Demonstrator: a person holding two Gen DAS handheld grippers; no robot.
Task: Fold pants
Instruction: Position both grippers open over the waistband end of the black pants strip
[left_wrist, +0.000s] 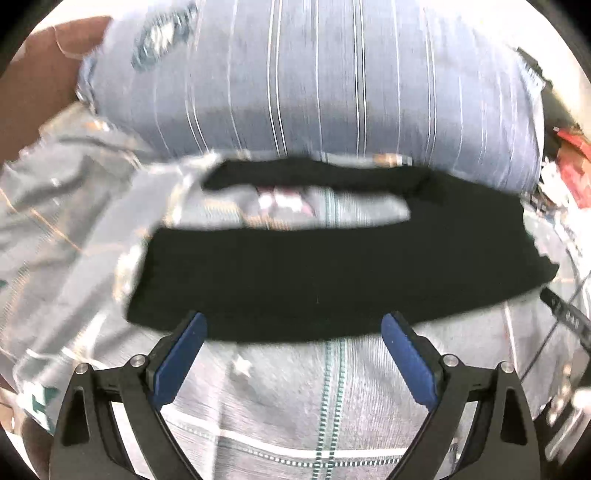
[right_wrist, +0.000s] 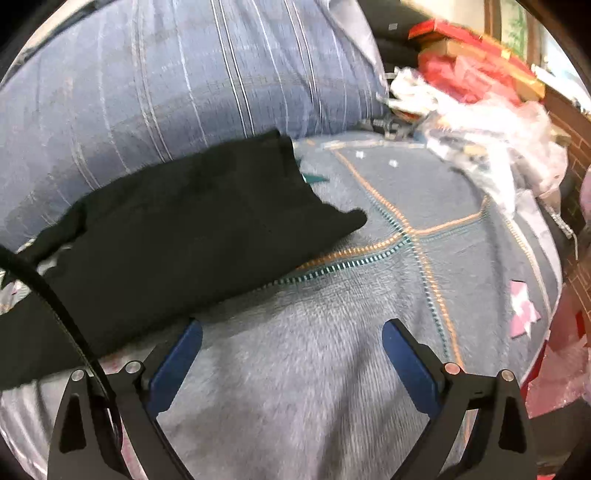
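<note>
I read the black pants (left_wrist: 332, 280) as already folded into a compact band on the grey blanket (left_wrist: 295, 398), just in front of the striped pillow (left_wrist: 314, 92) — perhaps one tidying fold remains. My left gripper (left_wrist: 293, 325) and right gripper (right_wrist: 291, 332) both hang released, fingers wide, nothing between them. Only the right view shows the pants' loose end and the red clutter (right_wrist: 472, 74) beside the bed.

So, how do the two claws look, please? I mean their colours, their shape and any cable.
The left claw and the right claw look alike: black angled frames with triangular cut-outs and round silver bolts, and two flat blue pads on the inner faces. A black cable curves past the right claw. No markings, hands or sleeves show.
</note>
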